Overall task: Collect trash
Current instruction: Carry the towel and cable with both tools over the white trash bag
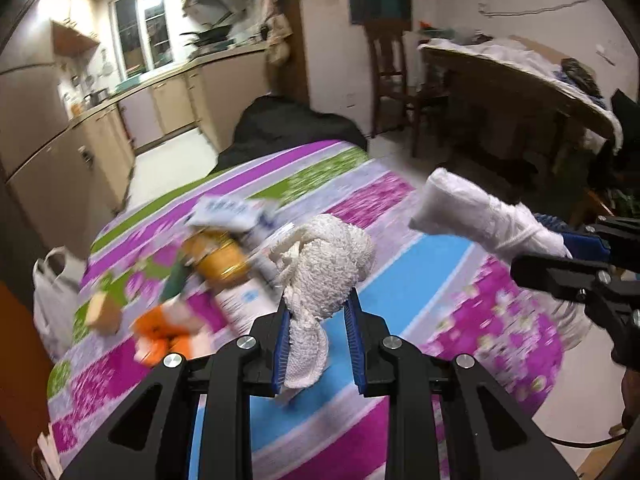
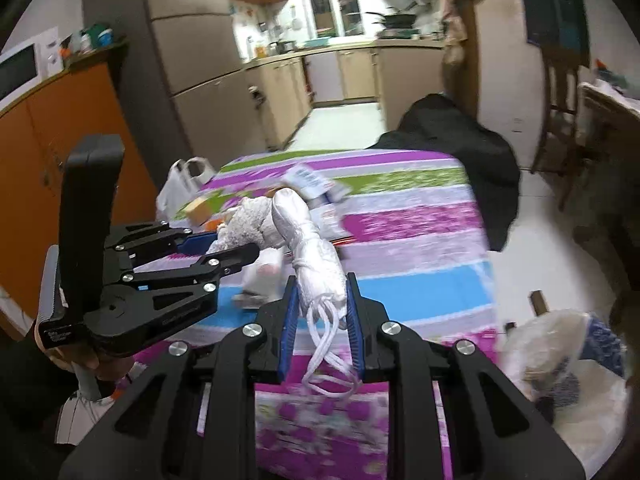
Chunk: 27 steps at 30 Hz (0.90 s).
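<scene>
Left gripper (image 1: 318,334) clamps a towel wad (image 1: 330,266); right gripper (image 2: 322,322) clamps a white roll (image 2: 314,250), long axis forward, above the table (image 2: 420,216); bag (image 2: 180,188) beyond its far-left corner

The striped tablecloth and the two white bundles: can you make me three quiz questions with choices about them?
1. Where is the white plastic bag?
A. beside the table's far corner
B. on the wooden chair
C. on the kitchen counter

2. What colour is the stripe under the left gripper?
A. yellow
B. blue
C. black

3. What is the right gripper doing?
A. hanging open
B. gripping a smooth white tied bundle
C. gripping a jar

Answers: 1 A, it shows past the cloth's edge. 2 B, blue lies beneath the towelling bundle. 3 B, the jaws pinch it.
</scene>
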{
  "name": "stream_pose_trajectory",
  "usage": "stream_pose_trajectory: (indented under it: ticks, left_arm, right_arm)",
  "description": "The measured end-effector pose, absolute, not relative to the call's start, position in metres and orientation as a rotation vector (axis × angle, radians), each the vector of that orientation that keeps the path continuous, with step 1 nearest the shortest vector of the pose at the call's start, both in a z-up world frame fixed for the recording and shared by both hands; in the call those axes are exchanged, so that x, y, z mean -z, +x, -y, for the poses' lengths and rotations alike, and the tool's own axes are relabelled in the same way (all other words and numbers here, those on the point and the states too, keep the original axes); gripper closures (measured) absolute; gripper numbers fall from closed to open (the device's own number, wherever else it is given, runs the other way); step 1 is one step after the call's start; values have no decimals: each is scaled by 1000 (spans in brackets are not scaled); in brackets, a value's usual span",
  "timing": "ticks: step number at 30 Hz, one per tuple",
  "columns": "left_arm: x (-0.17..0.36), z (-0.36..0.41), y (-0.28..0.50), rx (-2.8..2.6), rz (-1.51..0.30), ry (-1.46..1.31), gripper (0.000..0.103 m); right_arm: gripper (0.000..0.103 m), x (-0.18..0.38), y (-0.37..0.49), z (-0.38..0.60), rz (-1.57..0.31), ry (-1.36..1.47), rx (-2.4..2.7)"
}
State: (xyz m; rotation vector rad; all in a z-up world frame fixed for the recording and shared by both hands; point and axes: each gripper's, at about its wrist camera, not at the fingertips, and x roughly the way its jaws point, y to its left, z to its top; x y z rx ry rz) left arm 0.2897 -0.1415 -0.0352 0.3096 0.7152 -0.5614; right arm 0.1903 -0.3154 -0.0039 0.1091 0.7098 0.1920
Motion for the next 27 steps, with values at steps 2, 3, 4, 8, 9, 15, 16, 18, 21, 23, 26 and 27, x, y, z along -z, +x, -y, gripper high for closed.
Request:
stream_pose_trajectory:
  ticks: [2, 3, 4, 8, 9, 15, 16, 18, 21, 23, 26, 27]
  left_arm:
    - [31, 162, 289, 596, -712, 318, 77]
    - [30, 176, 287, 620, -711, 324, 77]
    - [29, 187, 287, 637, -710, 329, 77]
    - [25, 235, 278, 720, -709, 356, 77]
    - [26, 245, 275, 737, -710, 362, 77]
    - [27, 317, 252, 870, -700, 428, 77]
    - [28, 329, 249, 888, -699, 442, 77]
    - [30, 350, 240, 929, -695, 465, 77]
    - [34, 379, 230, 986, -696, 488, 77]
    - [38, 397, 225, 1020, -710, 496, 77]
    - [44, 418, 222, 1066, -742, 515, 77]
    - [46, 424, 222, 1075, -747, 526, 77]
  right_arm:
    - [82, -2, 183, 341, -706, 124, -142]
    - [82, -5, 181, 352, -705, 130, -121]
    - [82, -6, 179, 361, -705, 135, -103]
    - [82, -12, 163, 410, -717, 154, 10]
    - [82, -12, 159, 421, -722, 158, 36]
    - [82, -7, 142, 483, -789, 226, 176]
    - [82, -4, 139, 494, -809, 240, 202]
    - [82, 1, 135, 507, -835, 262, 229]
    - [82, 6, 128, 525, -882, 293, 265]
    - [82, 9, 122, 536, -913, 305, 289]
    - [82, 11, 115, 552, -954, 325, 310]
    - [82, 12, 114, 556, -969, 327, 319]
